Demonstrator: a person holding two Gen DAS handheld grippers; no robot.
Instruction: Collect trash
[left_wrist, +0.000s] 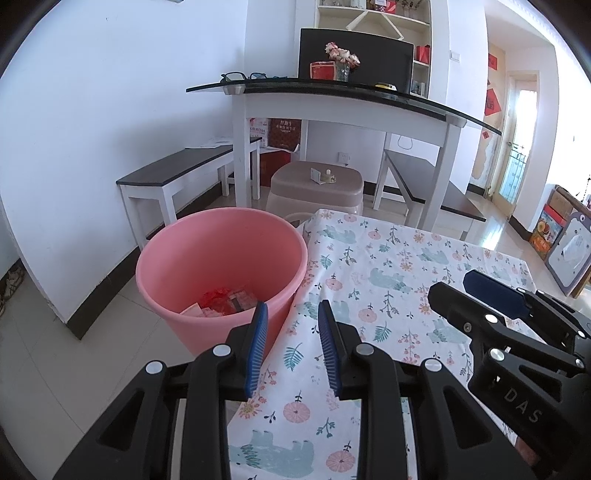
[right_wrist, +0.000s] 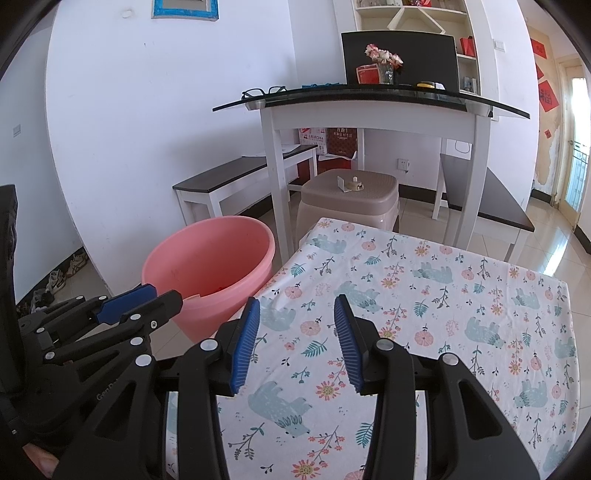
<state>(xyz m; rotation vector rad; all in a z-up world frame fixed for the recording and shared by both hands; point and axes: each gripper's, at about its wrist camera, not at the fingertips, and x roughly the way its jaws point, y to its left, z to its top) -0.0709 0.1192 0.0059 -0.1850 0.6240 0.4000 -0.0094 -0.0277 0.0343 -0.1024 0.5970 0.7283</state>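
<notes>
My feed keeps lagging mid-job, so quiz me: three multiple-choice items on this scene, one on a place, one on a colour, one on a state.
1. Where does the bucket stand?
A. on the floor beside the cloth-covered table
B. on the brown stool
C. on the bench

2. What colour is the bucket?
A. green
B. pink
C. black

3. How are the left tongs and right tongs?
A. both open and empty
B. both shut on trash
C. only the left is open

Answers:
1. A: its base sits on the tiles against the table's edge.
2. B: its wall and rim are pink in both views.
3. A: the cloth shows through the gap between each pair of blue pads.
</notes>
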